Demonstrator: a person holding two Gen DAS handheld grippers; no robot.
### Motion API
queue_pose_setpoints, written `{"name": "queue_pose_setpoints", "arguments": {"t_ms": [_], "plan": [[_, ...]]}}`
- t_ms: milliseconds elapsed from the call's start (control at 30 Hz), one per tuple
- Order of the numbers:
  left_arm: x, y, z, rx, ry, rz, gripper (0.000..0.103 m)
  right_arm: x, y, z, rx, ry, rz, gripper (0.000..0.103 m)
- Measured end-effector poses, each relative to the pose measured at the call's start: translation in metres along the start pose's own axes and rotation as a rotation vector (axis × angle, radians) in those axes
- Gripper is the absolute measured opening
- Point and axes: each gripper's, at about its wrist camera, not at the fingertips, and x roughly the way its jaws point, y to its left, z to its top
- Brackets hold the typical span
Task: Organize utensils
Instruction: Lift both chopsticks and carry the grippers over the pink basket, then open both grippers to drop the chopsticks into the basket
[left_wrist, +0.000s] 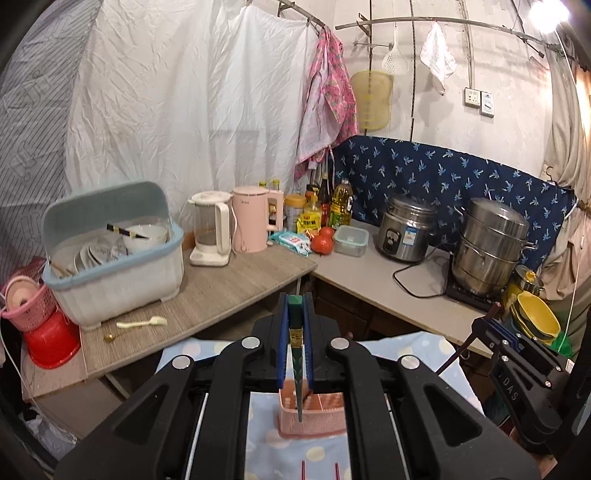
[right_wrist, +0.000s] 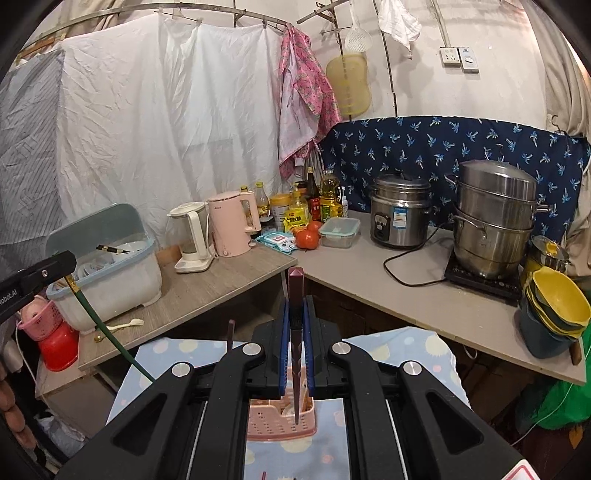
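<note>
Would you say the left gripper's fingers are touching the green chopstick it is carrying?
Touching. The left wrist view shows the green chopstick pinched between the left gripper's blue pads, no gap either side, its tip hanging over the pink basket.

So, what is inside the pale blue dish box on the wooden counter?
The dish box holds standing plates, a white bowl and dark chopsticks across the bowl. Its walls hide the lower part.

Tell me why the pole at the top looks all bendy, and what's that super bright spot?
Left wrist view: the fisheye lens curves the hanging pole, and a lamp blows out to white glare in the top right corner. Right wrist view: the pole bows the same way; no lamp shows, and the corners go black.
</note>
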Motion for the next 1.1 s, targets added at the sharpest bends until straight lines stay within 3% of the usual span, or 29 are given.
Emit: {"name": "queue_pose_setpoints", "arguments": {"t_ms": [233,533,833,867,900,967,1000,1100], "plan": [[0.043,0.004,0.013,-0.017,0.007,0.01,0.007,0.037,0.009,0.008,-0.008,0.006,0.003,0.007],[0.095,0.016,-0.02,-0.038,0.094,0.024,0.007,0.087,0.011,-0.02,-0.005,0.085,0.01,0.007],[0.111,0.024,-0.043,-0.06,0.142,0.027,0.008,0.11,0.011,-0.048,-0.007,0.147,0.004,0.007],[0.111,0.025,-0.046,-0.068,0.145,0.033,0.008,0.11,0.011,-0.05,-0.006,0.146,-0.001,0.009],[0.112,0.027,-0.048,-0.075,0.148,0.042,0.014,0.109,0.009,-0.051,-0.002,0.138,-0.007,0.014],[0.111,0.03,-0.052,-0.091,0.15,0.063,0.043,0.104,0.004,-0.051,0.01,0.115,-0.029,0.056],[0.109,0.032,-0.054,-0.101,0.144,0.076,0.057,0.098,0.001,-0.05,0.022,0.091,-0.033,0.061],[0.102,0.036,-0.058,-0.113,0.127,0.086,0.059,0.086,-0.006,-0.046,0.024,0.061,-0.048,0.062]]}}
